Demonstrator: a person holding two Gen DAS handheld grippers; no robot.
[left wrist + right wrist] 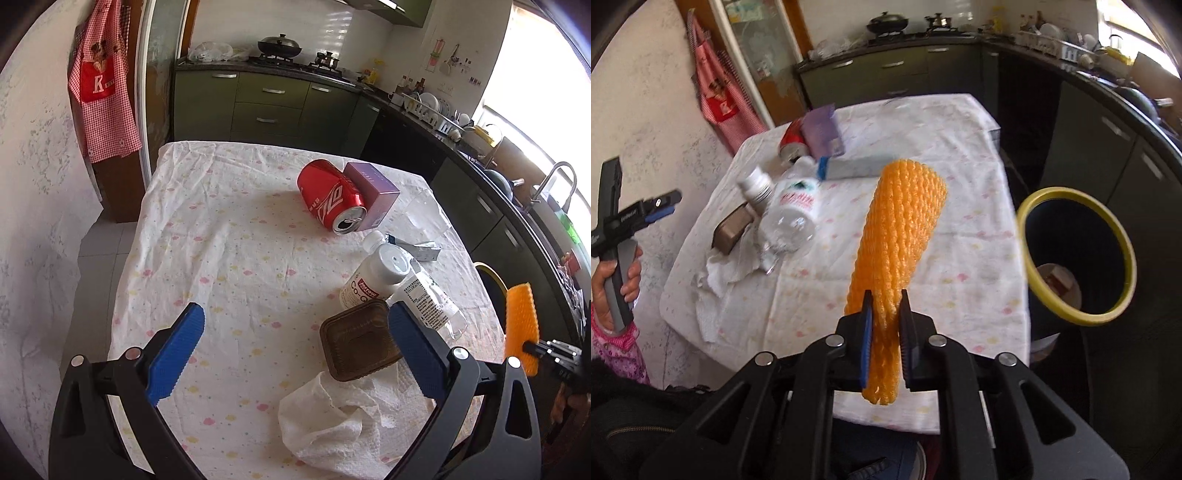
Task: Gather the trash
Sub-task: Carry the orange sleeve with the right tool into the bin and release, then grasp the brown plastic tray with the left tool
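Observation:
My right gripper (886, 306) is shut on an orange foam fruit net (901, 229) and holds it above the table, left of a dark bin with a yellow rim (1038, 280). The net also shows in the left wrist view (521, 325). My left gripper (295, 332) is open and empty above the table. A brown plastic tray (358, 341) lies by its right finger, on a crumpled white paper towel (340, 417). A clear bottle (428, 299), a white bottle (373, 277), a red can (330, 195) and a purple box (373, 192) lie farther off.
The table has a white dotted cloth (221, 240). A blue-ended tube box (849, 168) lies past the bottles. Kitchen counters (266, 99) run behind and along the right side. A red apron (103, 92) hangs at the left. The bin holds some trash (1058, 278).

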